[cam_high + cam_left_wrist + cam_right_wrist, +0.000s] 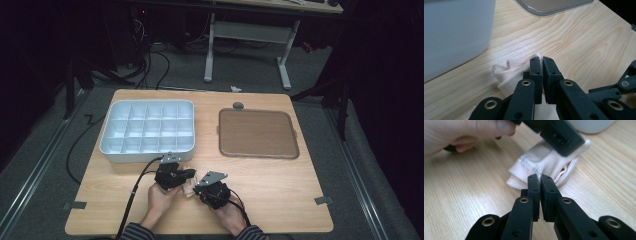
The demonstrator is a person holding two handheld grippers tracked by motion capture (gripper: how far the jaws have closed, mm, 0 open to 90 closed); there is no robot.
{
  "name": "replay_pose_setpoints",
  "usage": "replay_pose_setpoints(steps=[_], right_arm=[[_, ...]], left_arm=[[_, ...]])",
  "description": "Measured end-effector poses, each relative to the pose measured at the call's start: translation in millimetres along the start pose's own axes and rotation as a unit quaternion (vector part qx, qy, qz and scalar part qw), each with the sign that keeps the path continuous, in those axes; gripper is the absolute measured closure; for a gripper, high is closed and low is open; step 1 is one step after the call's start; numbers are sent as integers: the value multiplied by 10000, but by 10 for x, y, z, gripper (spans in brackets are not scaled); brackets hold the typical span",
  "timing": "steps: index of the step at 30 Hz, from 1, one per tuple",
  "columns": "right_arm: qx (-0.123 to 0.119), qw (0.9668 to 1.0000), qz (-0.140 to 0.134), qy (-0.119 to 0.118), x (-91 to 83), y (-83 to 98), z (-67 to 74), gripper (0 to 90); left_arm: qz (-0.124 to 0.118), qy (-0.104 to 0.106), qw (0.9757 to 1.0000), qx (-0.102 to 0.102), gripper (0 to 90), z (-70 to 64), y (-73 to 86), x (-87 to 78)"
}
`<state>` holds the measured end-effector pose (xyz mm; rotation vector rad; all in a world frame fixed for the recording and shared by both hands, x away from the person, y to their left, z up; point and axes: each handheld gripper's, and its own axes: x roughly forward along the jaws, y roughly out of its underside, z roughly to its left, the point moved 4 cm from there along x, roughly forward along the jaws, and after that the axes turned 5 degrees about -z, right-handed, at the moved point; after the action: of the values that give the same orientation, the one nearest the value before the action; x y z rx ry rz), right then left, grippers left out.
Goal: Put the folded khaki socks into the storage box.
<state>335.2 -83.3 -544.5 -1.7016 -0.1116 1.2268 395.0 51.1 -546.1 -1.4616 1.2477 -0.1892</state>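
Cream cloth [190, 186], folded small, is lying near the counter's [280, 190] front edge, just ahead of the white compartment tray [147, 131]. From above, both tools are covering most of it. The left hand-held gripper [541, 60] is clamping a thin raised fold of the cloth, jaws nearly together. The right hand-held gripper [539, 178] is pinching its near edge likewise. Pale lettering on the fabric is showing in the right gripper view, too blurred to read. A brown tray [258, 133] is sitting toward the right edge.
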Motion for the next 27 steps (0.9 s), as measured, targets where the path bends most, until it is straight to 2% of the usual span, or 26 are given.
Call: replay_pose_setpoints(steps=[4,6,9,13,18,21,25,27], right_arm=[[-125,9998,122,24,44,40,12,879],[-91,9999,111,10,45,45,7,879],[-28,10000,59,0,42,44,-1,876],[113,9999,18,-75,45,36,-12,873],[119,9999,22,-87,48,37,-19,873],[158,9998,-9,-112,55,35,-23,872],[207,9997,-17,-120,63,33,-29,871],[180,9998,-7,-115,65,30,-30,870]], left_arm=[[-24,26,10000,37,874,30,13,31],[-18,27,10000,26,872,32,10,32],[-90,-23,9999,142,845,4,8,5],[-296,-74,9993,201,733,-58,-9,-117],[-184,-412,9984,327,634,-92,33,-273],[-132,-592,9978,252,542,-103,94,-292],[-135,-563,9982,140,431,-163,184,-277],[-103,-655,9976,174,410,-180,227,-262]])
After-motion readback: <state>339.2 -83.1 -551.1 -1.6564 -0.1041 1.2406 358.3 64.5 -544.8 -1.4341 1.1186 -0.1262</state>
